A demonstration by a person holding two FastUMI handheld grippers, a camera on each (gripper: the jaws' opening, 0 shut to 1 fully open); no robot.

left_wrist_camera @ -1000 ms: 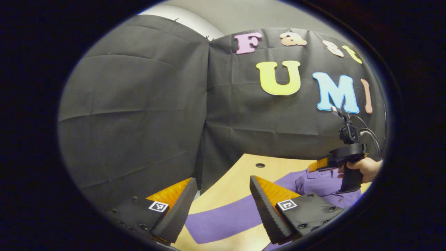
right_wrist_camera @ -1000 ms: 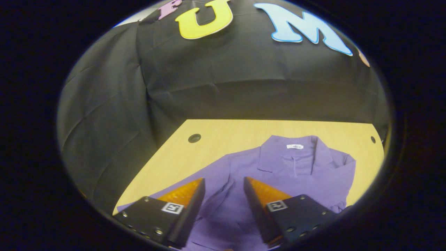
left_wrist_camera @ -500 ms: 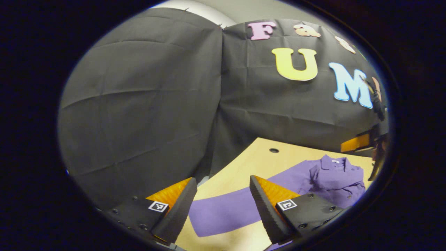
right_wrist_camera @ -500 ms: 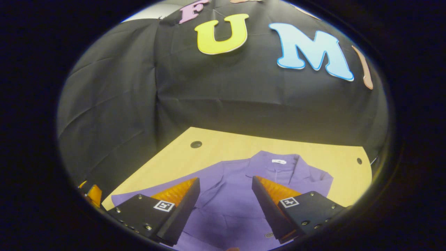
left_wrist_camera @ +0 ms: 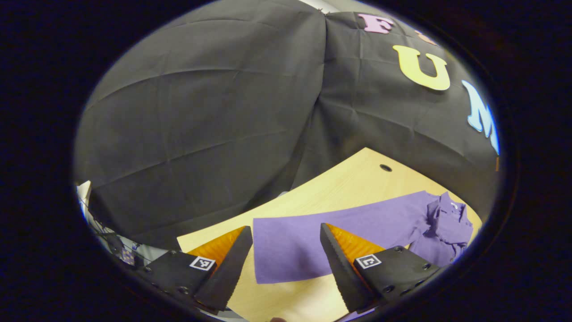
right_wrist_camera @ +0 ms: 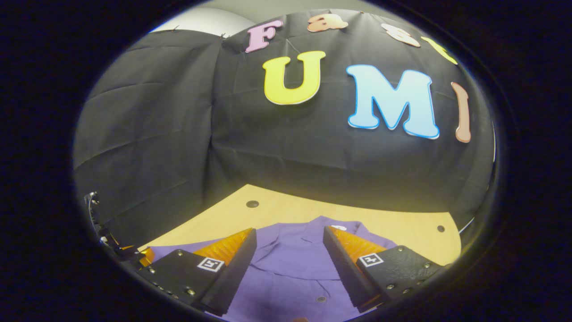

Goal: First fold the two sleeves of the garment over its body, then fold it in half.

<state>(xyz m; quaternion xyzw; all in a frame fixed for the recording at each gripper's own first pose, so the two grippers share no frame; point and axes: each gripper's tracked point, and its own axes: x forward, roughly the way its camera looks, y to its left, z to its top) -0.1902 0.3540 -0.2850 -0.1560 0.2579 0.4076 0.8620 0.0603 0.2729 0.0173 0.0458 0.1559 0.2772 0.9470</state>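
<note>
One sleeve (left_wrist_camera: 321,235) of the purple shirt (right_wrist_camera: 290,273) lies stretched out flat on the wooden table (left_wrist_camera: 339,188), reaching away from the garment's body toward the table's near corner in the left gripper view. It is judged not yet folded. The shirt's collar (left_wrist_camera: 447,214) and upper body sit bunched at the far end of that sleeve in the same view. Whether the other sleeve is already folded over the body cannot be told with certainty; in the right gripper view the collar end of the shirt lies on the table with no sleeve seen extending to that side, which suggests it may be done. The fold in half is judged outstanding.

The left gripper (left_wrist_camera: 286,255) hangs above the sleeve's cuff end, its fingers spread apart with the cloth showing between them, grasping nothing. The right gripper (right_wrist_camera: 290,264) hangs over the shirt's front placket, where two buttons (right_wrist_camera: 321,298) show, its fingers likewise parted and holding nothing. Contact between either gripper and the cloth cannot be confirmed.

Remaining work, as judged: take the cuff, carry the sleeve across the body, then halve the garment.

No containers are seen on the table. Two round holes (right_wrist_camera: 252,204) are set in its far corners.
</note>
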